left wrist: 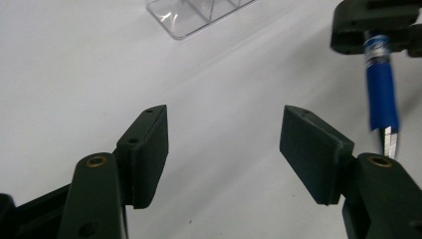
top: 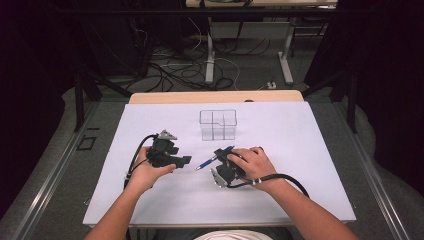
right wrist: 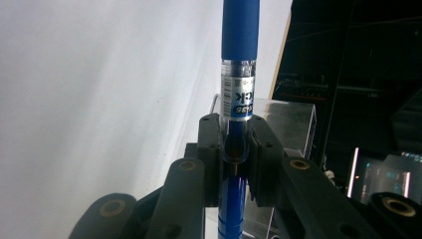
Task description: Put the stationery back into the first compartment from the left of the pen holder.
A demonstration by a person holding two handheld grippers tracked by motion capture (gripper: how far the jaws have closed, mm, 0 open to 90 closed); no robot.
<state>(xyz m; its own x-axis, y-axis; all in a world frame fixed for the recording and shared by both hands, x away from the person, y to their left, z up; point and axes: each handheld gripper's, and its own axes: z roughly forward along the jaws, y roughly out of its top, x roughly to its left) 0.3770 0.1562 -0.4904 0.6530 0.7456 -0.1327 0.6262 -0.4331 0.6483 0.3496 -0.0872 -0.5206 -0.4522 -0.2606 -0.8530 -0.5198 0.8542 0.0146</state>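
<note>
Right gripper [top: 223, 161]: jaws clenched on one blue plastic ballpoint pen with a clear label band [right wrist: 238, 99], gripped across the barrel roughly mid-length, as the right gripper view confirms. In the high view the pen [top: 214, 157] is carried over the white table surface [top: 300, 165]; whether its tip touches the surface cannot be told. Its long axis runs diagonally, tip end low toward the person's left, far end up toward the clear plastic divided box [top: 218, 124].

Left gripper [top: 172, 159]: jaws spread wide, nothing between them. In the left gripper view the pen [left wrist: 381, 89] lies ahead and to the right of these jaws, tip end nearest them, near but apart.

Governing relation, as judged: the box stands beyond both grippers, and the right gripper is the nearer to it and already has the pen.

Count: pens, one; divided boxes, one, with four compartments as far as can be made out; grippers, two; hands, two
</note>
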